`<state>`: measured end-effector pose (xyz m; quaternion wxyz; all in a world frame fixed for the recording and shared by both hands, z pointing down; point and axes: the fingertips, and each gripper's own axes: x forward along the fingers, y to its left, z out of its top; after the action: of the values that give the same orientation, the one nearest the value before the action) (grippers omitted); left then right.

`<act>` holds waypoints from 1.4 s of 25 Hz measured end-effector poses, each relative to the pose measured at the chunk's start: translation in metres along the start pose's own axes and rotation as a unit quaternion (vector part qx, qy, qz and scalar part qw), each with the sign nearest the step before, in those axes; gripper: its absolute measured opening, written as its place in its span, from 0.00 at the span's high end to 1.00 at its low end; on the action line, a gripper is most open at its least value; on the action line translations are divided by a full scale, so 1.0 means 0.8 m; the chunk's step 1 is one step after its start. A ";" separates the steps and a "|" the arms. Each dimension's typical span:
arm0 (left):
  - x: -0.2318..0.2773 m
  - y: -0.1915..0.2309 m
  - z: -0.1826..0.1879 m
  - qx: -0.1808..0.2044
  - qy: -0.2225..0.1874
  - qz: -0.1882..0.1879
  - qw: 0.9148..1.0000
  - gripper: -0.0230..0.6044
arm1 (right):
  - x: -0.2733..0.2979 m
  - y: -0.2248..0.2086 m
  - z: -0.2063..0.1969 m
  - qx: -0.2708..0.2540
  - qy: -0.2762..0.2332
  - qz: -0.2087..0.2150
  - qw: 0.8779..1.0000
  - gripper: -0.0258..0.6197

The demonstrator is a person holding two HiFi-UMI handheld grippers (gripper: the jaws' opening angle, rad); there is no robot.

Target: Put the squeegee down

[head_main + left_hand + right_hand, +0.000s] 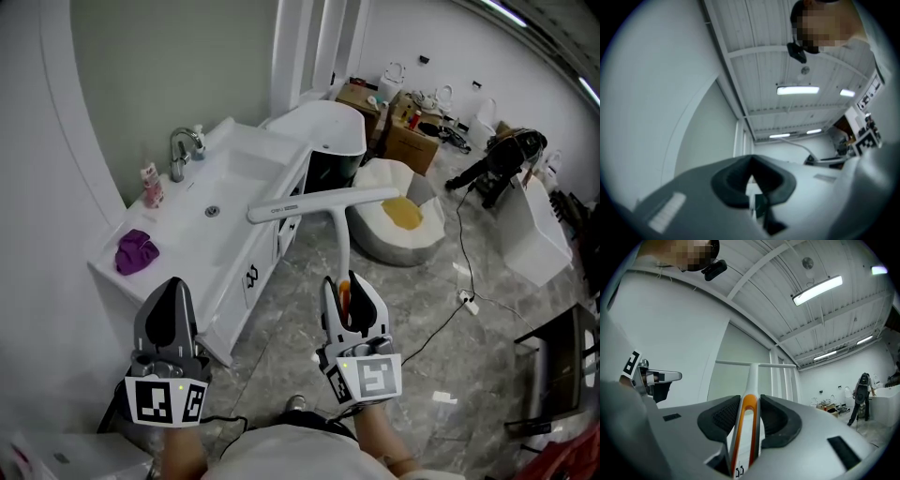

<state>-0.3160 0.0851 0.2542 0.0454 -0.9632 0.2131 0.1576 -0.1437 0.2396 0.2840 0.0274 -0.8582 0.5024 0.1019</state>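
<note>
The squeegee (323, 201) is white with an orange grip. It stands upright in the head view, its long blade level above the floor beside the vanity. My right gripper (349, 287) is shut on its handle at the orange part. In the right gripper view the squeegee (751, 376) rises between the dark pads (723, 418), and my right gripper (749, 408) clamps it from both sides. My left gripper (173, 287) hangs at the lower left, pointing up, jaws together with nothing in them. In the left gripper view my left gripper (751, 177) shows only a thin slit between the pads.
A white vanity (246, 246) with a sink basin (230, 173), faucet (183, 150), pink bottle (151, 185) and purple cloth (136, 250) stands at left. A white tub (323, 131), a white beanbag (398, 225), cardboard boxes (411, 141) and a floor cable (461, 272) lie beyond.
</note>
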 end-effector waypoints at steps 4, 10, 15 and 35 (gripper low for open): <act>0.028 -0.021 -0.004 0.003 -0.003 0.004 1.000 0.95 | 0.012 -0.033 -0.002 0.008 -0.002 0.005 1.000 0.76; 0.070 -0.057 -0.009 0.005 -0.012 0.007 1.000 0.95 | 0.023 -0.083 -0.007 0.007 -0.002 0.013 1.000 0.76; 0.093 -0.086 -0.017 0.013 -0.013 0.001 1.000 0.95 | 0.028 -0.116 -0.018 0.014 -0.001 0.014 1.000 0.76; 0.280 -0.033 -0.086 0.014 -0.006 -0.027 1.000 0.95 | 0.200 -0.178 -0.075 0.031 0.008 -0.006 0.999 0.76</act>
<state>-0.0923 0.0096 0.2475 0.0645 -0.9669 0.1889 0.1589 0.0645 0.1640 0.3026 0.0510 -0.8609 0.4999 0.0792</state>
